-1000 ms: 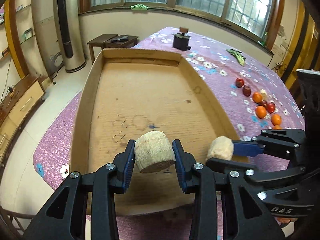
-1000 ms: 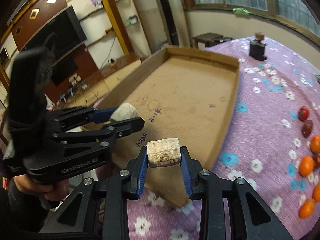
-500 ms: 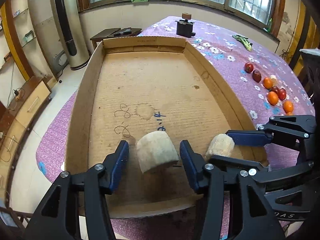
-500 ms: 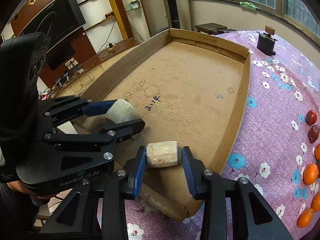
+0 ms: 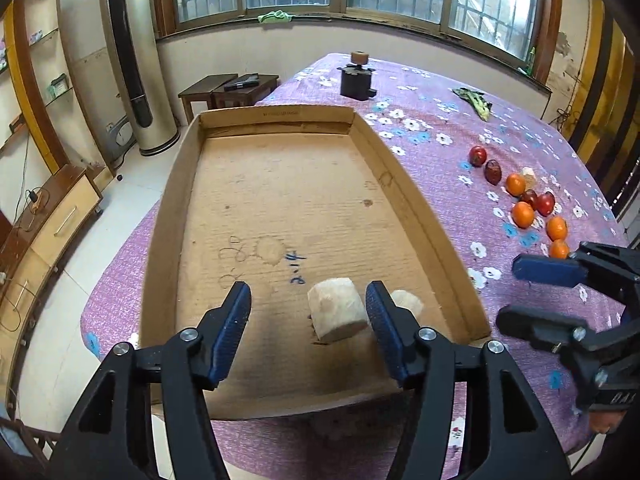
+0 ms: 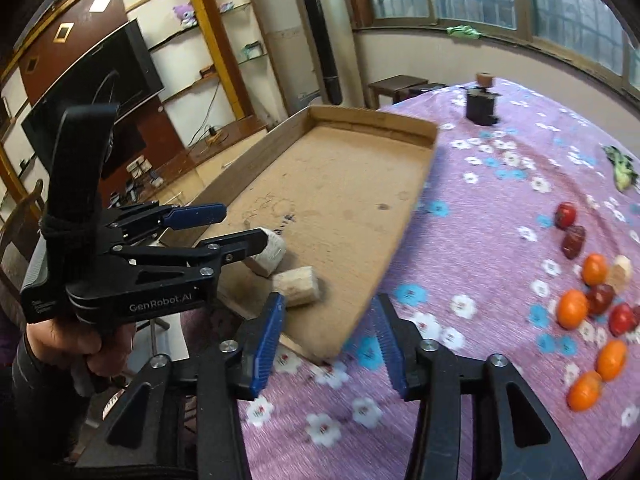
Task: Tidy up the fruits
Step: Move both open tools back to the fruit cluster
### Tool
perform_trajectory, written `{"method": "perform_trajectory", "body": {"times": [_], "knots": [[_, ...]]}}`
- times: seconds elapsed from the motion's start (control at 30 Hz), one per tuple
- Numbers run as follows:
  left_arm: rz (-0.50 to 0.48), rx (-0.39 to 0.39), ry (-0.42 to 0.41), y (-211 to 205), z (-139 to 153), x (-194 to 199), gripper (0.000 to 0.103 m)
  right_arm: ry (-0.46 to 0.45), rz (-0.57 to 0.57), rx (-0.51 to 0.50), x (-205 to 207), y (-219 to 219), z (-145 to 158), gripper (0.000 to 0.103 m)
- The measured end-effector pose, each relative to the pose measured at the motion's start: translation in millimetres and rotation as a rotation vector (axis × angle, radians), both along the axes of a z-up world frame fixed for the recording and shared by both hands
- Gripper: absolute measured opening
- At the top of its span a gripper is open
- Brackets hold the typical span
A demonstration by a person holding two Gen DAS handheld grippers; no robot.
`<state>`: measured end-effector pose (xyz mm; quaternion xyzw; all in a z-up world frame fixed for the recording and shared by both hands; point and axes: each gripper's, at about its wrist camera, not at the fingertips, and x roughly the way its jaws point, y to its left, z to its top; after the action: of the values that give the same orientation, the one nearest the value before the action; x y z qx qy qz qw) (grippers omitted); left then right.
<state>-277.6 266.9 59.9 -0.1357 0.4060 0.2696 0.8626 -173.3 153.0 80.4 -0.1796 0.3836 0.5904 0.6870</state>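
Two pale beige fruit chunks lie in the near end of a shallow cardboard tray [image 5: 168, 216]. The bigger chunk [image 5: 338, 314] sits by my left gripper's right finger; the smaller chunk [image 5: 408, 302] lies just right of it. My left gripper [image 5: 308, 324] is open and empty above them. My right gripper [image 6: 328, 336] is open and empty over the tray's near right corner [image 6: 332, 354]. Both chunks show in the right wrist view [image 6: 298, 286], [image 6: 270, 258]. Oranges [image 5: 523, 214] and red fruits [image 5: 478, 155] lie on the cloth to the right.
A purple flowered cloth [image 5: 440, 92] covers the table. A dark small device [image 5: 357, 80] stands at the far end. A green vegetable [image 5: 476, 100] lies far right. The table's left edge drops to the floor, with a stool and tall air conditioner beyond.
Both grippers opened and let their chunks drop into the tray. Both have pulled back, the right one swinging right toward the cloth.
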Motion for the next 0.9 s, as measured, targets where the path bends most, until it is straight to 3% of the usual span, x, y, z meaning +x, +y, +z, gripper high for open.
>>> {"method": "perform_trajectory", "body": {"times": [0.9], "knots": [[-0.159, -0.027, 0.015, -67, 1, 43, 0.059, 0.03, -0.333, -0.011, 80, -130, -13, 0.053]]}}
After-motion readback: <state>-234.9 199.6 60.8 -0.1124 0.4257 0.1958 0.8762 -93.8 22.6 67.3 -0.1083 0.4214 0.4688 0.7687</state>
